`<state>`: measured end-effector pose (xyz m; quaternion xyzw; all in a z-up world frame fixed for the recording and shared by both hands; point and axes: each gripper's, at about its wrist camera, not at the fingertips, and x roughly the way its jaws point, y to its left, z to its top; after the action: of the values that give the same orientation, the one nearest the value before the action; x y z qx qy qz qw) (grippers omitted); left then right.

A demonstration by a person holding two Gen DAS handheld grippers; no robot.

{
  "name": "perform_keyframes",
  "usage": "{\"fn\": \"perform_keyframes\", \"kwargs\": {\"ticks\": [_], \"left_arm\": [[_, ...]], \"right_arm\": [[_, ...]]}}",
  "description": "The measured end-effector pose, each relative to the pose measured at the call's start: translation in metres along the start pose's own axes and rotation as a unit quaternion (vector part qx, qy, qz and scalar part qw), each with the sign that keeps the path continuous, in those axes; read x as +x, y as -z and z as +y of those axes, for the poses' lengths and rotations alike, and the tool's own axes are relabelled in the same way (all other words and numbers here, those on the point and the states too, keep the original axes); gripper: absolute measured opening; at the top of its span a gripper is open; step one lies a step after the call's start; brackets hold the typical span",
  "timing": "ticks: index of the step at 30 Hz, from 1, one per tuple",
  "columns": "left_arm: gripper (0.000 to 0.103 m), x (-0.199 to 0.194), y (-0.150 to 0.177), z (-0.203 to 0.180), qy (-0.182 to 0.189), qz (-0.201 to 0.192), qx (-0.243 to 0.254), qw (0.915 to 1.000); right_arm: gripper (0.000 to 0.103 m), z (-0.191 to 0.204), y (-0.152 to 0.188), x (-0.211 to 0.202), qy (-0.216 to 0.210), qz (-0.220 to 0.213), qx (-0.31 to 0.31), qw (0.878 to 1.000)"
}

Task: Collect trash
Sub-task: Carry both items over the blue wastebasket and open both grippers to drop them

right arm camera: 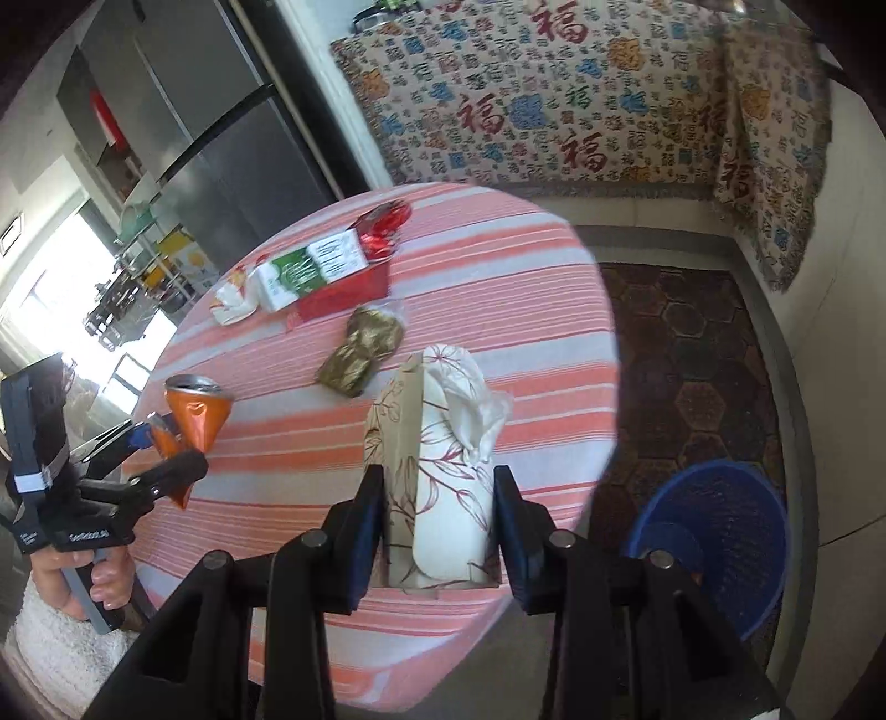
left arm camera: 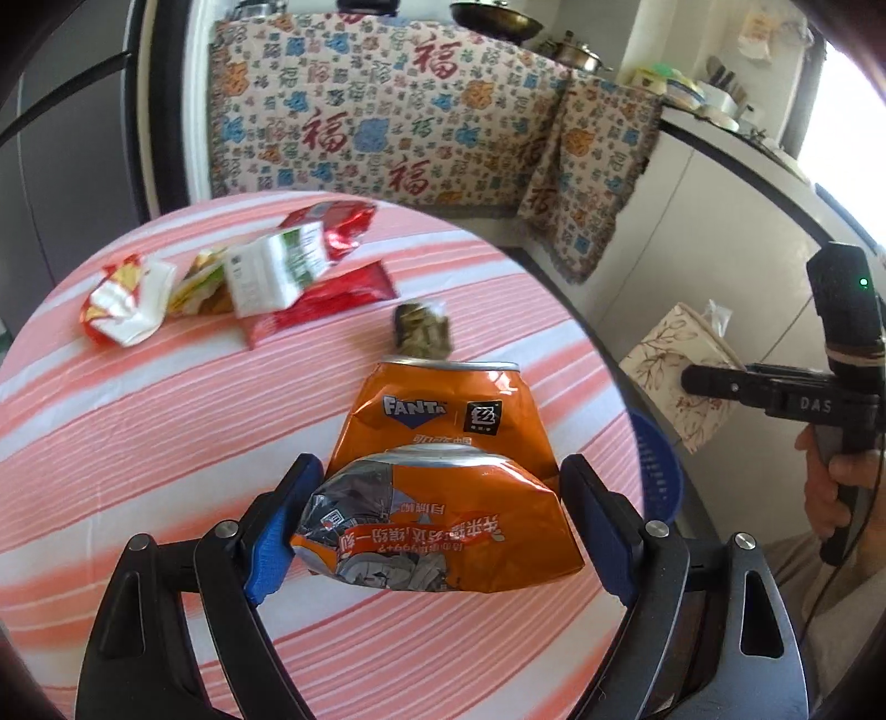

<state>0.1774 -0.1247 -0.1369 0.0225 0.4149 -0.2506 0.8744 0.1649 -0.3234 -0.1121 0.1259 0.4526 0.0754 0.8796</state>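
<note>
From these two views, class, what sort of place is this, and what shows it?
Most likely a home kitchen or dining corner. A round table with a striped cloth holds snack trash, a tall fridge stands behind it, and pots sit on a cloth-draped counter.

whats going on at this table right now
A person is clearing trash with a tool in each hand. The left tool grips a crushed orange Fanta can; the right tool grips a floral tissue box. A blue basket waits on the floor beside the striped table, where a carton and wrappers remain.
</note>
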Motion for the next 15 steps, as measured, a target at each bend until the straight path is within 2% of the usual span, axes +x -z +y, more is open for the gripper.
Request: {"fn": "perform_keyframes", "kwargs": {"ticks": [4, 7, 12, 15], "left_arm": [[0.087, 0.021, -0.021, -0.062, 0.042, 0.003, 0.036, 0.9985], [0.087, 0.045, -0.03, -0.11, 0.069, 0.015, 0.062, 0.9956], [0.087, 0.092, -0.035, -0.177, 0.097, 0.04, 0.095, 0.9899], [0.087, 0.127, -0.034, -0.207, 0.105, 0.061, 0.102, 0.9874]], "right_arm": [[0.039, -0.062, -0.001, -0.024, 0.075, -0.018, 0.028, 0.997], [0.039, -0.106, 0.004, -0.03, 0.121, -0.012, 0.053, 0.991], [0.039, -0.17, 0.019, -0.029, 0.17, 0.008, 0.094, 0.981], [0.039, -0.199, 0.03, -0.023, 0.177, 0.015, 0.116, 0.977]]}}
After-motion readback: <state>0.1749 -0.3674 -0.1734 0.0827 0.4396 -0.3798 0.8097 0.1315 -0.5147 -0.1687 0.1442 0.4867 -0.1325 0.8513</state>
